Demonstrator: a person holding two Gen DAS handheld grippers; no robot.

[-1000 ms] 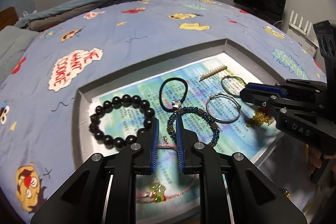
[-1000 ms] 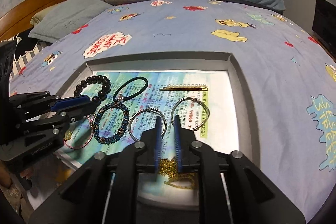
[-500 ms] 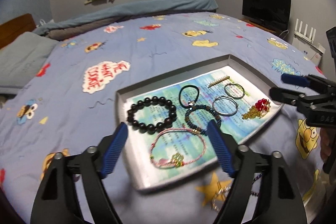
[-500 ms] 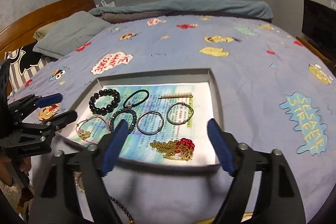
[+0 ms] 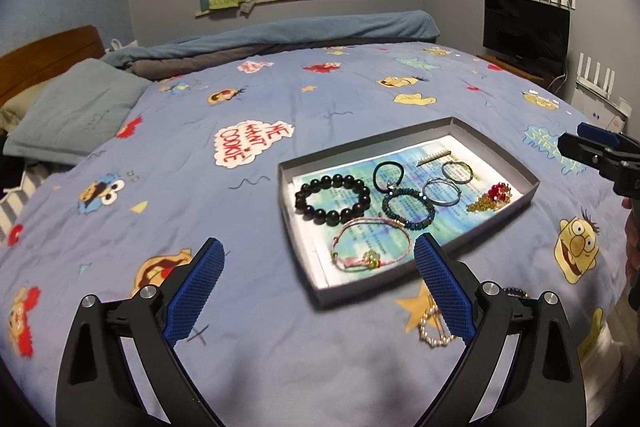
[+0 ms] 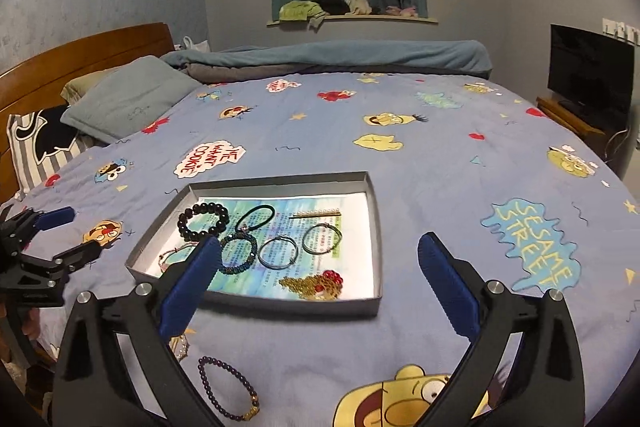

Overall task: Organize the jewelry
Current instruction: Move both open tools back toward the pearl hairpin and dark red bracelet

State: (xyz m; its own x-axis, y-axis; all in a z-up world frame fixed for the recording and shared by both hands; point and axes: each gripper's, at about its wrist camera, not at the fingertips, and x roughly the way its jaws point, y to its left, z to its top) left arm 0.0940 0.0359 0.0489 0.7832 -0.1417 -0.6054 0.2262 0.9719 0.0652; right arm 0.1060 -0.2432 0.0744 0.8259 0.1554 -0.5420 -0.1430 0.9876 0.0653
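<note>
A shallow grey tray (image 5: 496,199) (image 6: 372,203) lies on the bed. It holds a black bead bracelet (image 5: 332,198) (image 6: 203,221), a black hair tie (image 5: 387,176), a teal bead bracelet (image 5: 408,213), a pink cord bracelet (image 5: 372,245), two silver bangles (image 5: 442,191) (image 6: 322,238), a pearl hair pin (image 6: 316,213) and a gold and red piece (image 5: 490,197) (image 6: 314,283). A purple bead bracelet (image 6: 228,389) and a pearl chain (image 5: 434,327) lie on the cover in front of the tray. My left gripper (image 5: 316,287) and right gripper (image 6: 318,285) are open, empty and held back from the tray.
The bed cover (image 5: 280,99) is blue with cartoon prints. Pillows (image 6: 124,99) and a wooden headboard (image 6: 80,55) are at the left. A folded blanket (image 6: 328,59) lies at the far edge. A TV (image 6: 588,71) stands at the right.
Both grippers have opened wide and drawn back and up from the tray. The pink cord bracelet and the gold and red piece now lie free in the tray.
</note>
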